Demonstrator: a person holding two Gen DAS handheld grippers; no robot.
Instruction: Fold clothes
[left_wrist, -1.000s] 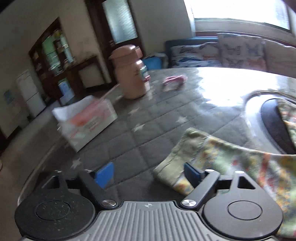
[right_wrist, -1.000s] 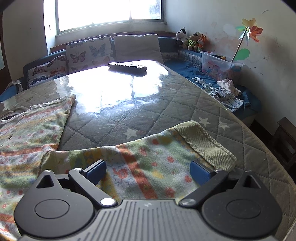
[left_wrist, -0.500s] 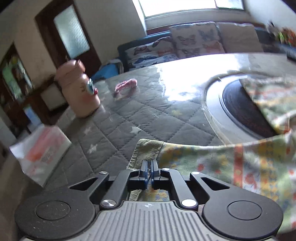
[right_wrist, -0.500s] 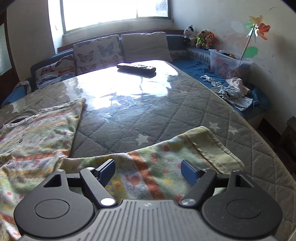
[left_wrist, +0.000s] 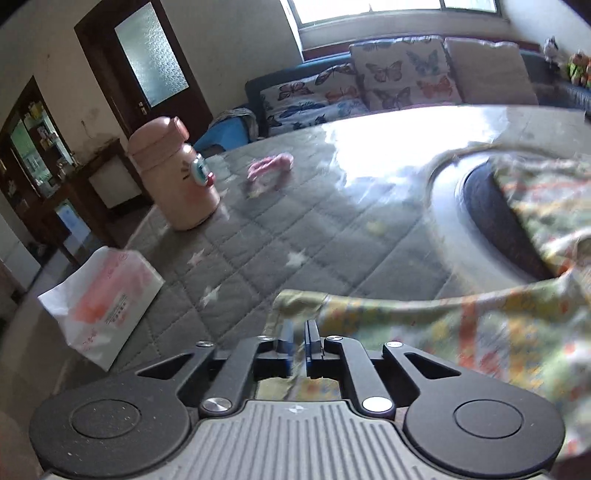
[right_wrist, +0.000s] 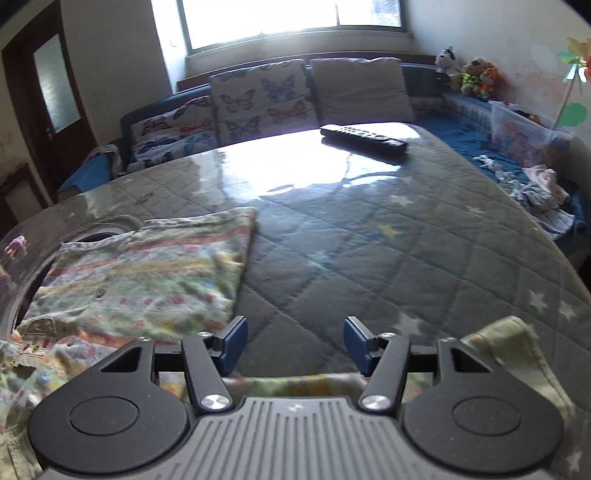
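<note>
Quilted grey table (right_wrist: 369, 258) is carrying the patterned garment (right_wrist: 140, 280); the left gripper (left_wrist: 298, 345) is pinching its green cuff (left_wrist: 295, 302), while the right gripper (right_wrist: 291, 341) is hovering with fingers wide apart

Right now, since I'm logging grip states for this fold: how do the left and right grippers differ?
The left gripper has its jaws shut on the patterned garment; the right gripper has its jaws open and holds nothing. The left is at the cuff end; the right looks out over bare quilted table. Both are black with blue pads.
</note>
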